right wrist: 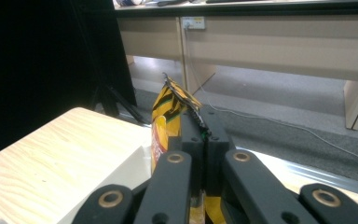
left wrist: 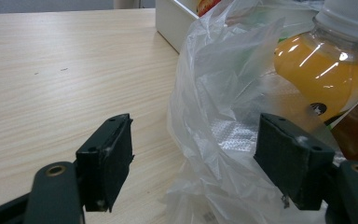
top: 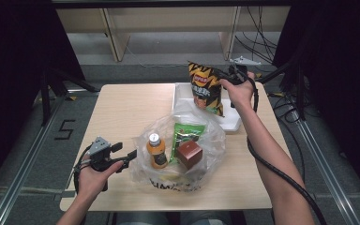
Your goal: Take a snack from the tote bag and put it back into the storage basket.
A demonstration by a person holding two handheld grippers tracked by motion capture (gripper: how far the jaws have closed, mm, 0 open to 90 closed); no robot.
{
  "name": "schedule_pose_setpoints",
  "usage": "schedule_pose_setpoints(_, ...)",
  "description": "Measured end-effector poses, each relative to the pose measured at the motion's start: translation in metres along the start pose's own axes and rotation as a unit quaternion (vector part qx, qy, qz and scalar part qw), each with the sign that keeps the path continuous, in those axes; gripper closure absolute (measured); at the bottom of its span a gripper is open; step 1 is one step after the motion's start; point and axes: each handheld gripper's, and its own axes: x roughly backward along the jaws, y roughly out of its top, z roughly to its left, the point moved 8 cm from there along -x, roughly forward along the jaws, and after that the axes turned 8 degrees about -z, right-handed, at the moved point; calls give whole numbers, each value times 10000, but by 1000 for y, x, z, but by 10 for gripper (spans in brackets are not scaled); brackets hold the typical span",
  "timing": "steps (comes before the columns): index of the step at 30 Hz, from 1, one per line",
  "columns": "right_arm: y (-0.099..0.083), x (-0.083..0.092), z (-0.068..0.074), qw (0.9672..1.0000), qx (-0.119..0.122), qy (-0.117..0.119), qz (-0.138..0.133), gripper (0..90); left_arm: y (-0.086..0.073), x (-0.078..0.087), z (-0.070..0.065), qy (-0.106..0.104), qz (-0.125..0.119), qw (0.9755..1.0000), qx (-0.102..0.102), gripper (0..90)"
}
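Pale wooden table (top: 122, 112), dark surrounds, desks and cables beyond. Nearest, at the left edge: left gripper (top: 130, 154), jaws wide apart, levelled at a clear plastic bag (top: 211, 154); bag film lay between the pads (left wrist: 109, 158), possibly untouched. Inside the bag: orange juice bottle (top: 157, 151), green packet (top: 187, 136), brown box (top: 190, 153). Farther back: white tray (top: 229, 123). Above the tray: right gripper (top: 225, 77), clamped tight on the top edge of a yellow-and-black chip bag (top: 206, 89), held upright and hanging over the tray.
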Motion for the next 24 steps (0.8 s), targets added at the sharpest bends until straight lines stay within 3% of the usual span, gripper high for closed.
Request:
schedule_pose_setpoints(6,-4,0,-7,10000,1,-98,19,900,0,0,1,9,6,10000,6,268)
schedule_pose_setpoints(8,-3,0,-10,9999,128,-104,-1,895,0,0,0,-1,10,10000,-15,267)
schedule_pose_setpoints(15,-4,1,-19,9991,236,-338,96,856,0,0,0,5,12,10000,-21,268)
schedule_pose_setpoints(19,-7,0,-26,9978,440,-468,149,813,-1,0,0,-4,13,10000,-18,267)
schedule_pose_setpoints(22,-12,1,-30,9966,481,-610,288,771,-1,0,0,-2,14,10000,-23,268)
schedule_pose_setpoints(24,-14,1,-30,9965,373,-690,283,742,-1,0,0,1,14,10000,-12,268)
